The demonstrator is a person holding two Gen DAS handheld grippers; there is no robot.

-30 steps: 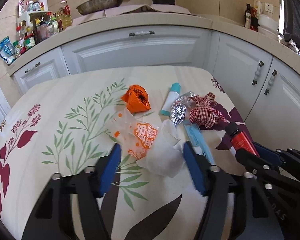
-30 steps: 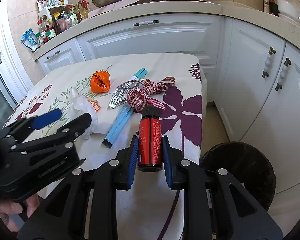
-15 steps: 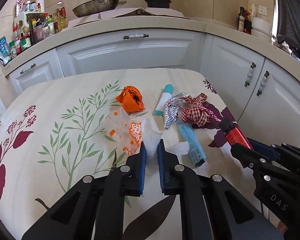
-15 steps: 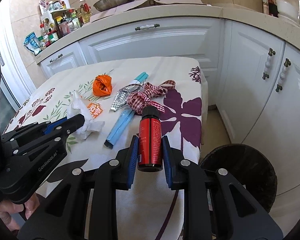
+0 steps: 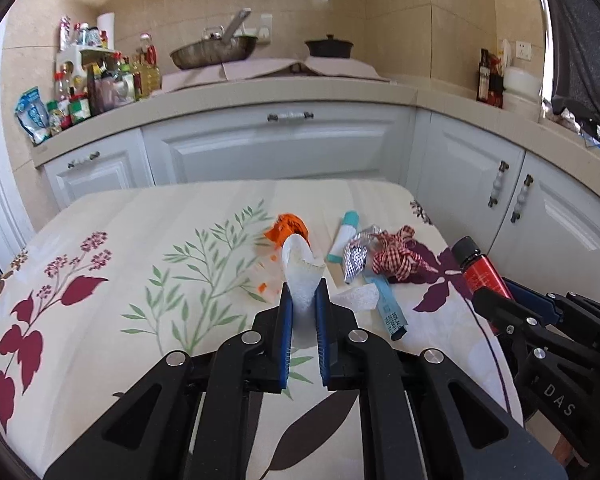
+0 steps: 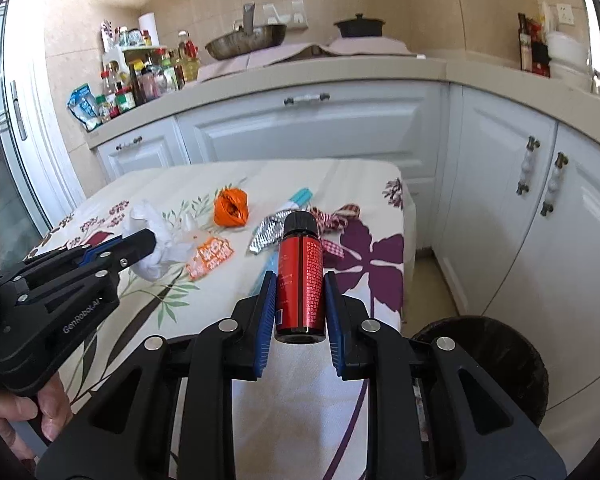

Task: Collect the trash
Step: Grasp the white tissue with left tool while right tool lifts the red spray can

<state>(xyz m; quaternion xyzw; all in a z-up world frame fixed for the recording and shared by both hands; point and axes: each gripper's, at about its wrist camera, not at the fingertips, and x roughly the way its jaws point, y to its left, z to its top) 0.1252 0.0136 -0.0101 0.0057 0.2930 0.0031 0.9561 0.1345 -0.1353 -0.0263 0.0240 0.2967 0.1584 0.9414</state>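
Two grippers are in my view, and each one has a piece of trash. My left gripper (image 5: 303, 300) has its blue pads pressed together on a white tissue (image 5: 300, 272), which stands up out of the tips, above the table (image 5: 100, 320). My right gripper (image 6: 300, 292) is closed on a red bottle (image 6: 300, 276) with a black cap; the cap points away from me. On the flowered cloth some trash lies close together: an orange wrapper (image 6: 230, 207), a printed plastic bag (image 6: 210, 256), a silver foil piece (image 6: 266, 234), a checked ribbon (image 5: 396, 258), a blue tube (image 5: 390, 312). A dark bin (image 6: 496, 352) stands on the floor beside the table, at my lower right
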